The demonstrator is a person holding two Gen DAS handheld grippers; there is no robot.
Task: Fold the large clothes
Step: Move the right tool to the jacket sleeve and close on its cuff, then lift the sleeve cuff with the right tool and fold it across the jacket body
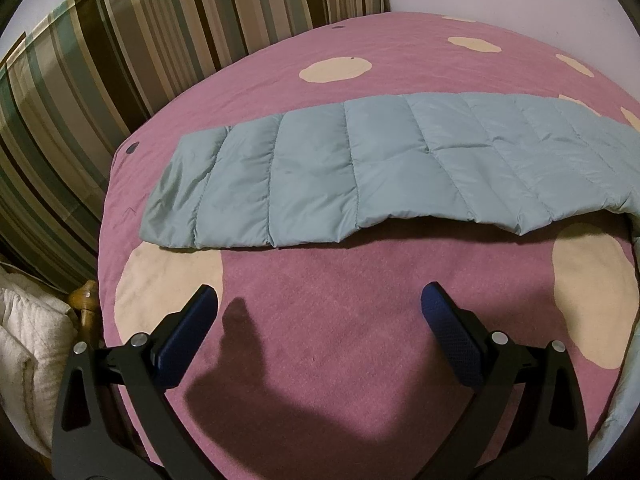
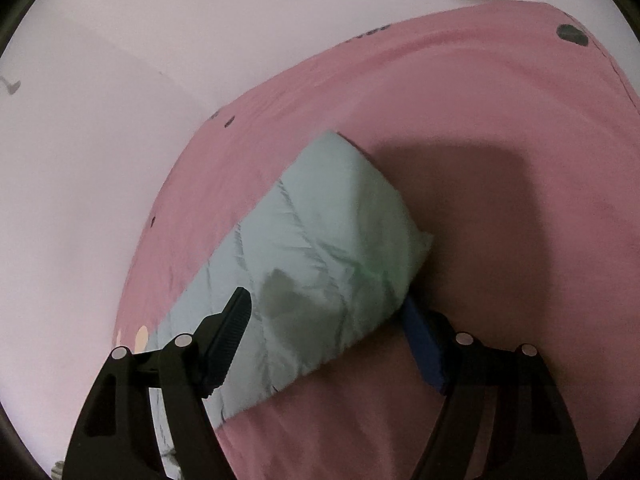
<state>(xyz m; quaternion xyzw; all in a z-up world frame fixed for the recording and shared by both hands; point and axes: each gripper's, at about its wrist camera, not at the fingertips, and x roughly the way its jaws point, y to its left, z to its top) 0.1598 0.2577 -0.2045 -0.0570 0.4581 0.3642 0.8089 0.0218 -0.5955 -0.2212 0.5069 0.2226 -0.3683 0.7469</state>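
A pale blue quilted puffer jacket (image 1: 360, 168) lies folded into a long strip across a pink bedspread (image 1: 320, 352) with cream spots. My left gripper (image 1: 320, 304) is open and empty, hovering over bare bedspread just in front of the jacket's near edge. In the right wrist view the jacket's end (image 2: 320, 248) lies between the fingers of my right gripper (image 2: 326, 304). The jaws stand wide apart around the fabric. The right blue pad (image 2: 424, 344) is partly tucked under the jacket's edge.
A striped pillow or cushion (image 1: 120, 52) stands behind the bed at the left. White bedding (image 1: 28, 340) and a wooden post (image 1: 84, 296) sit beside the bed's left edge. A pale wall (image 2: 100, 160) borders the bed in the right wrist view.
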